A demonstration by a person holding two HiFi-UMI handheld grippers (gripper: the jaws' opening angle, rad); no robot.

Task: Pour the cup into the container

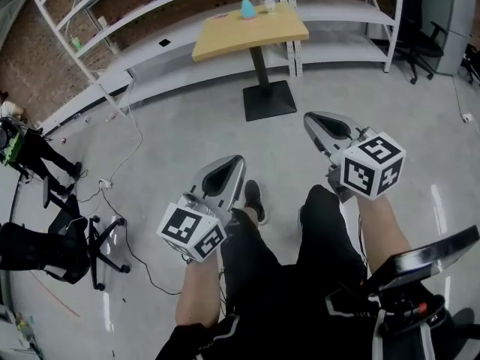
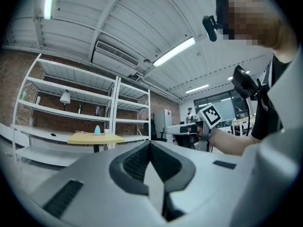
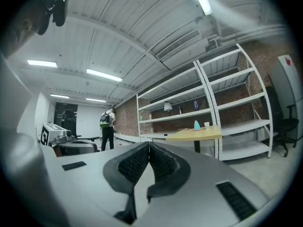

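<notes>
Far off, cup (image 1: 270,6) upright on table (image 1: 225,40), beside teal container (image 1: 247,8).

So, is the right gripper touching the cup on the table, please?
Apart. The head view shows bare floor between the right gripper and the table where the cup stands.

The left gripper (image 1: 237,160) is held out in front of the person, pointing level. Its two jaws are pressed together and it is empty. The right gripper (image 1: 310,118) is beside it, well apart and a bit farther ahead, also level. Its jaws are closed tight and empty too. The bare left forearm (image 1: 199,298) and right forearm (image 1: 382,223) reach out behind them.
</notes>
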